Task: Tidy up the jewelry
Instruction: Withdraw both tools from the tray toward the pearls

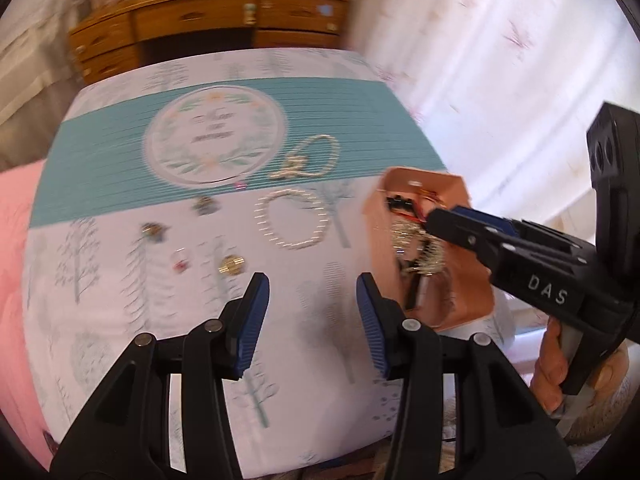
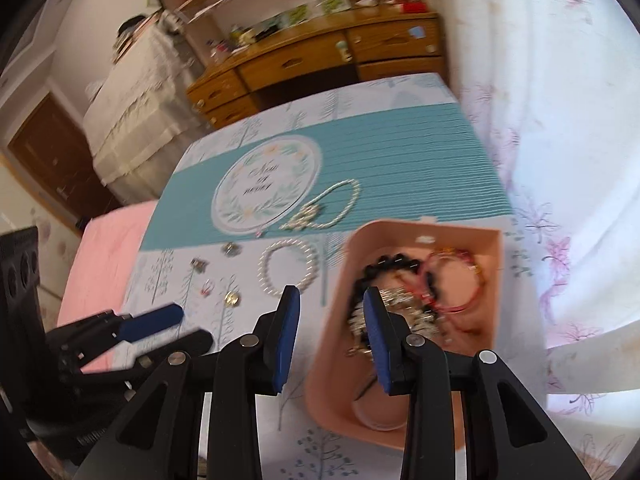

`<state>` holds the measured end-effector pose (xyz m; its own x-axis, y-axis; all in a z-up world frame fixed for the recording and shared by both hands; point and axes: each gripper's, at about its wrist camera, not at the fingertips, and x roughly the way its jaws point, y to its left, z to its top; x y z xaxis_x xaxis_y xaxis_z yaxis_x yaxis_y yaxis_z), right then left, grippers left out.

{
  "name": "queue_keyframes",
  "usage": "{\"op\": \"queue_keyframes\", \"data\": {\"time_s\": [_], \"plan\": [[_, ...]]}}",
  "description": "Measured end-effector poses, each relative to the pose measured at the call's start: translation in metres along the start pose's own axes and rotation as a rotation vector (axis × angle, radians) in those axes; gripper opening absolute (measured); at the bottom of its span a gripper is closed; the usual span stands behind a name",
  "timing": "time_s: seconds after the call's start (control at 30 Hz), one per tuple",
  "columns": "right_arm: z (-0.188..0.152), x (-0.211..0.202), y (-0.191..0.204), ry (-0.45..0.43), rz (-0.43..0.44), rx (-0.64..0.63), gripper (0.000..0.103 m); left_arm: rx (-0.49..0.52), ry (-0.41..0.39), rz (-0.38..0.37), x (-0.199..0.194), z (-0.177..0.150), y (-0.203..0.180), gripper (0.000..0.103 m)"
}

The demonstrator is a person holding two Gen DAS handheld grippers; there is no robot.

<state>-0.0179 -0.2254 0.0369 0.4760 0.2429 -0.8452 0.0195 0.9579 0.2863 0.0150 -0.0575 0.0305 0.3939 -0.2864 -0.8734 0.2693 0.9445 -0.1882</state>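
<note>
while both claws hang above the patterned cloth (image 1: 312, 312), neither has anything between its blue pads. the left gripper (image 1: 313, 286) stands spread, its jaws apart over a bare stretch of cloth with printed trees. just beyond its tips lie a small gold earring (image 1: 231, 265) and a tiny red piece (image 1: 181, 265), and farther out a closed pearl bracelet (image 1: 294, 220). a longer pearl necklace (image 1: 316, 156) lies on the teal band (image 1: 100, 160) past it, beside a round printed emblem (image 1: 216, 132). two small dark brooches (image 1: 152, 232) rest off to the left, well apart from the pads.

to the right of the left claw sits the pink jewelry box (image 2: 404, 432), open, holding a red bangle (image 2: 452, 280), a black bead bracelet (image 2: 384, 266) and a tangle of gold chain (image 2: 404, 312). the right gripper (image 2: 332, 306) is also spread, parted over the box's left wall, one pad above the cloth and the other above the chain inside; it touches nothing. a hand (image 1: 560, 364) grips its handle. behind stands a wooden desk (image 2: 320, 60).
</note>
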Motion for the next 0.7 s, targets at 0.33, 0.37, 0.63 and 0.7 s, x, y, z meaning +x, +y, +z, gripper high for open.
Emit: {"op": "queue_keyframes", "data": {"time_s": [0.33,0.37,0.63,0.7], "plan": [[0.0,0.017,0.047,0.044,0.013,-0.114,0.033,-0.089,-0.017,0.121,-0.011,-0.032,0.063,0.042],[0.002,0.018,0.048,0.046,0.013,-0.12,0.033,-0.103,-0.013,0.125,-0.011,-0.033,0.07,0.042],[0.037,0.047,0.05,0.122,0.013,-0.141,0.033,-0.16,-0.002,0.12,-0.007,-0.019,0.101,0.042],[0.053,0.058,0.049,0.141,0.015,-0.14,0.033,-0.149,-0.003,0.099,-0.003,-0.009,0.1,0.042]]}}
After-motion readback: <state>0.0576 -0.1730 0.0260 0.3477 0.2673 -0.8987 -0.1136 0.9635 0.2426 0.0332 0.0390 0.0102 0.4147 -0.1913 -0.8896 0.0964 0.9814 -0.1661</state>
